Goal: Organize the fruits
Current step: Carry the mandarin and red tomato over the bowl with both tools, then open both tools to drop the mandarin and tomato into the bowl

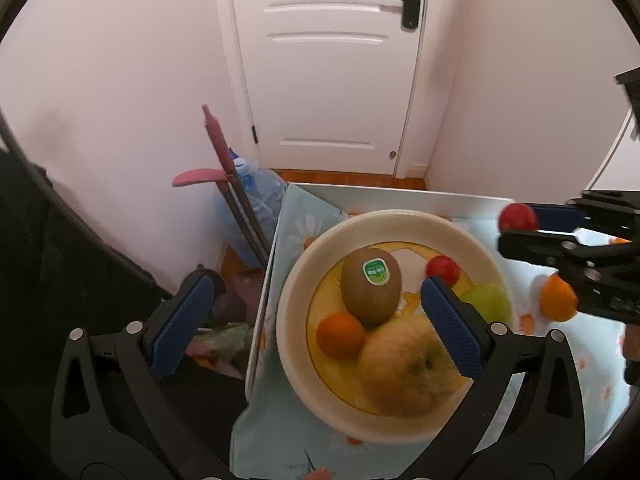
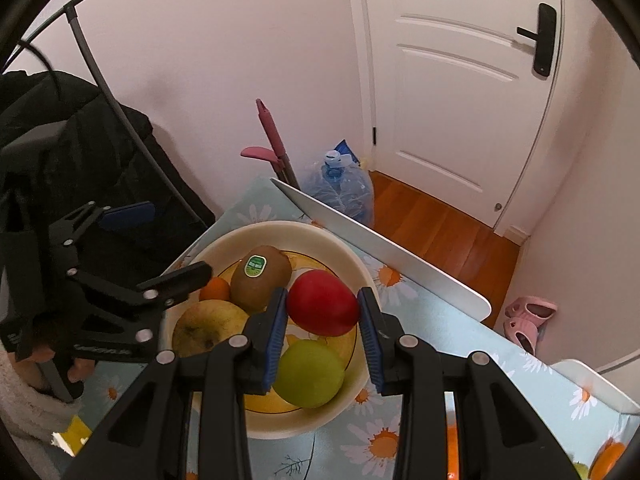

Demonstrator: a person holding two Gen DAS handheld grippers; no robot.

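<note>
Right gripper [image 2: 323, 322] clamps a red fruit [image 2: 322, 303] between its pads, held above the bowl [image 2: 352, 258]; the green fruit [image 2: 310, 373] lies directly beneath, the kiwi [image 2: 261, 277] just beyond. Left gripper [image 1: 316, 322] stands wide open and empty over the bowl's near side. Step judged: depositing; next, lower into the free gap and release

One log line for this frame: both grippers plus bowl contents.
left gripper: open, empty | right gripper: shut on red fruit over bowl | bowl holds: kiwi, orange, green fruit
</note>
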